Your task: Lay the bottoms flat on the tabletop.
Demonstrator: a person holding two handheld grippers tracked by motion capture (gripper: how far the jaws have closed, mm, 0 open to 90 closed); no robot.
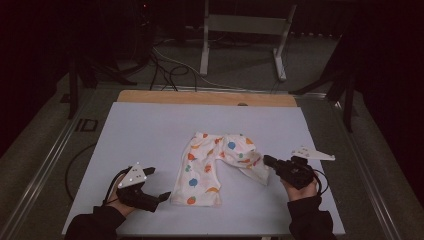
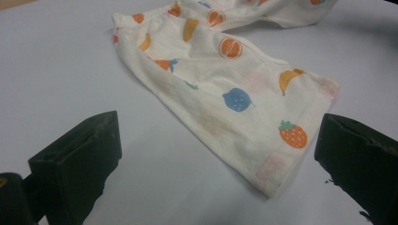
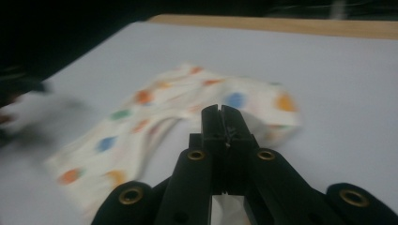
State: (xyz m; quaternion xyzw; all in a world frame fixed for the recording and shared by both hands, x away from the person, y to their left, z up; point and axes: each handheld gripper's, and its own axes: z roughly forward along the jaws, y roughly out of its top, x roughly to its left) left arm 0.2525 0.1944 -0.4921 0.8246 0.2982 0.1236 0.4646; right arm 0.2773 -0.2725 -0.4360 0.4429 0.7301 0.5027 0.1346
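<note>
1. A small pair of fruit-print shorts (image 1: 212,162) is seen lying near the middle of the pale tabletop (image 1: 140,135) — one leg stretched flat toward the near edge, the other rumpled toward the right.
2. The right gripper (image 1: 266,161) is closed with its fingers (image 3: 220,124) pressed together on the hem of the rumpled leg; a scrap of white cloth is visible between them.
3. The left gripper (image 1: 162,196) is held just beside the flat leg's hem, fingers (image 2: 77,161) wide apart, nothing between them.
4. The cloth is judged light, soft and limp — it would sag and fold when lifted.
5. Hems, corners or the waistband are judged the best holds.
</note>
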